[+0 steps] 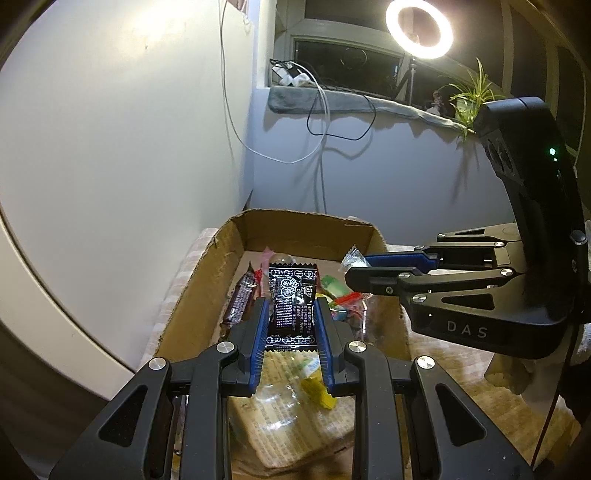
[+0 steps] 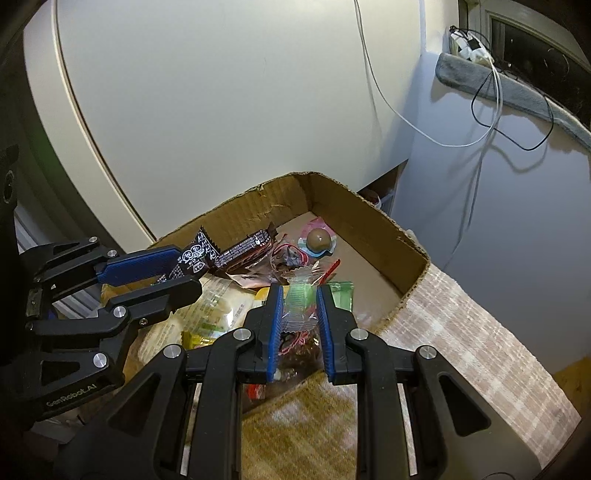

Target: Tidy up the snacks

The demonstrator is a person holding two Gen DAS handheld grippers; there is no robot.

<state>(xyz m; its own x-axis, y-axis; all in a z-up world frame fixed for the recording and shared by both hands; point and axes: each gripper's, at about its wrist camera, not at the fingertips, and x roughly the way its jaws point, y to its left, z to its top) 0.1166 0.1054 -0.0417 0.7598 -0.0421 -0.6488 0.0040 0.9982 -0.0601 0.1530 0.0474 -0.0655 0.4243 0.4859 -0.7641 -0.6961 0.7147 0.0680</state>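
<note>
Snacks in assorted wrappers are gathered inside an open brown cardboard box [image 1: 306,225] with torn upper edges, which rests on a surface covered by a pale checked cloth [image 1: 184,269].

From the left wrist camera, the left gripper [image 1: 291,325] is seen with its blue-padded jaws closed on a black foil snack packet with white printing [image 1: 291,299], which is held upright above the near part of the box. A dark purple wrapped bar [image 1: 240,299] lies just to the left of it, and a clear wrapper with a yellow end [image 1: 314,384] lies below the jaws. The right gripper [image 1: 360,267] is seen at the right, over the box's right wall, with its jaws nearly together on a small clear crinkled plastic packet [image 1: 352,258]. A lit ring light [image 1: 419,27] and a green potted plant [image 1: 471,98] stand by the window.

From the right wrist camera, the right gripper [image 2: 299,306] is seen with its jaws set narrowly apart, pressed against the sides of the clear plastic packet [image 2: 301,295], which shows some green. The left gripper [image 2: 181,271] is seen at the left, gripping the black packet [image 2: 201,254] over the box [image 2: 373,218]. A brown ball-shaped sweet in a pastel wrapper [image 2: 318,239] lies near the far corner of the box, and a pale green packet [image 2: 341,293] lies just beside the right jaw.
</note>
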